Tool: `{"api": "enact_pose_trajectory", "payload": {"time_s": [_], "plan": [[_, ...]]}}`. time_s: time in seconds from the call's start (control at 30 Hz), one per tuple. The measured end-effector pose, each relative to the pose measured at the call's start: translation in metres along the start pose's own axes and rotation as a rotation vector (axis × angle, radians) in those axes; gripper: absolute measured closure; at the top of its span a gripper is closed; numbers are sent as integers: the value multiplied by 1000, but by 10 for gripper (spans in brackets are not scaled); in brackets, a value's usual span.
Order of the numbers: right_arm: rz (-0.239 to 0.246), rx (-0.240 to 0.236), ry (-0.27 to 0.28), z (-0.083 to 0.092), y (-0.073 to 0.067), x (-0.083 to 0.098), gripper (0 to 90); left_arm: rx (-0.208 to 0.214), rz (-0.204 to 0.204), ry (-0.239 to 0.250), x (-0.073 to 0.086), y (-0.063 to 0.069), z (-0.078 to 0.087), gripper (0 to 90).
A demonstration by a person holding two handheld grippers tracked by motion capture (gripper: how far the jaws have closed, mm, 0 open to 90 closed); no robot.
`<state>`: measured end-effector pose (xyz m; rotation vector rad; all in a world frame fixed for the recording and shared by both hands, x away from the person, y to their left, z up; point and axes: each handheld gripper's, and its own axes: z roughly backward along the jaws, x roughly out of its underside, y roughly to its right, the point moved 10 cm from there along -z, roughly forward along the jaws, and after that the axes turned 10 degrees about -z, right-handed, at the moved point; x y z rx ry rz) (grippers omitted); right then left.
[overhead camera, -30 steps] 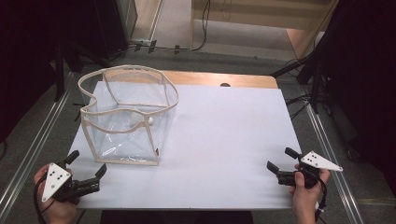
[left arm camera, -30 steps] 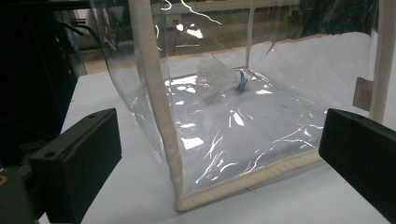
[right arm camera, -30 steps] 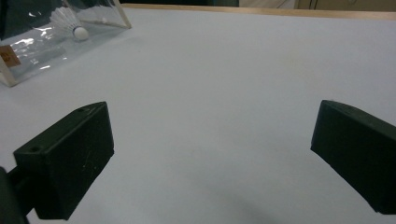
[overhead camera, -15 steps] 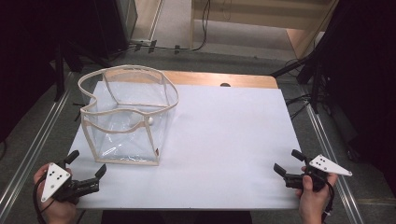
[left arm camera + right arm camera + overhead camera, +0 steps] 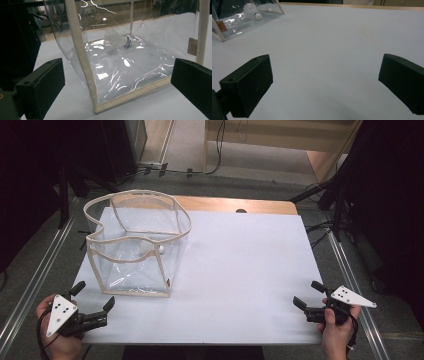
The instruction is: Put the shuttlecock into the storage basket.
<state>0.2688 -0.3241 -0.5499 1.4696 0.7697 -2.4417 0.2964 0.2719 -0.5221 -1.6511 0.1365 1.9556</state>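
Since the earlier frames, the right gripper has been drawn back toward the near right corner of the surface and slightly outward; the left gripper is seen unmoved at the near left corner. Both are held by hands at the near edge, well apart from each other.

Fingers of the left gripper are spread wide, nothing between them; in the left gripper view the near bottom corner of the clear bag is framed just ahead of them, apart from both. Fingers of the right gripper are likewise spread wide and empty, over bare white surface in the right gripper view.

The clear bag, cream-trimmed, stands upright and open-topped on the left half of the surface, near the left gripper, well apart from the right one. A shuttlecock is seen lying inside on the bag's floor, toward the far side; a small dark clip-like item beside its cork is too unclear to identify. A tan label is seen on the bag's corner seam.
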Motion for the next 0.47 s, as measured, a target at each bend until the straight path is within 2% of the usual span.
{"api": "enact_pose_trajectory", "payload": {"time_s": [0.27,0.47], "plan": [[-7,-14,2,-2,0,-1,0,2,-17,0,0,2,0,0],[-1,-6,0,-3,-1,-2,0,-2,-12,-2,0,1,-1,0]]}}
